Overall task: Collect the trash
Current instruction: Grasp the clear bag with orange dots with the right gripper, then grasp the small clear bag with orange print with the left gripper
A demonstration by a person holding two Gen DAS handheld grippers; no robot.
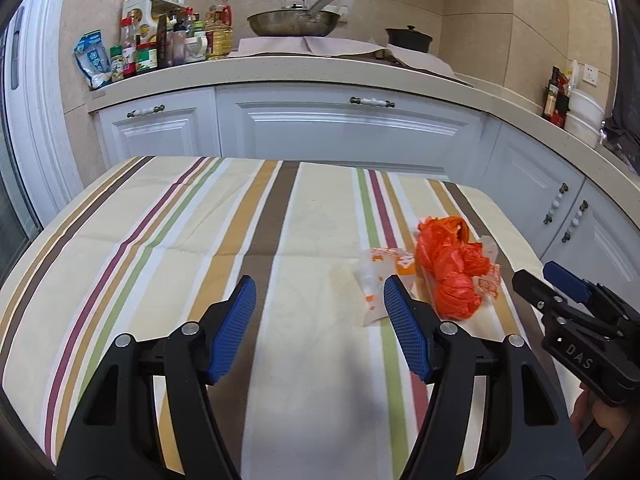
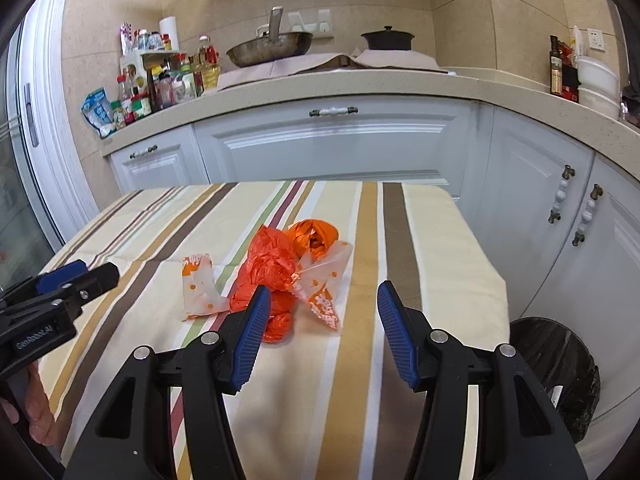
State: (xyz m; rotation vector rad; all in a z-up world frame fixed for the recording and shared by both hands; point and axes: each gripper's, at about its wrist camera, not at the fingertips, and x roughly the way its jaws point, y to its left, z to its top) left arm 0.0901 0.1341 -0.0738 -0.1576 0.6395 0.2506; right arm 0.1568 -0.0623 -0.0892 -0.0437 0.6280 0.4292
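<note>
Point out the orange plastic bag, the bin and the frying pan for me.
orange plastic bag (image 2: 267, 266): right wrist view, crumpled middle.
bin (image 2: 560, 368): right wrist view, black liner on its near side.
frying pan (image 1: 294, 26): left wrist view, front wall of the bowl.

Striped tablecloth (image 1: 160, 248) lies bare left of the orange bag (image 2: 272, 268) and wrappers (image 2: 198, 284).

Both tools are built the same: the left tool (image 1: 318, 286) and right tool (image 2: 322, 294) have chunky black plastic arms, ribbed blue pads (image 1: 234, 330), silver pivot screws; "GenRobot.AI" and "DAS" are printed on the sides.
</note>
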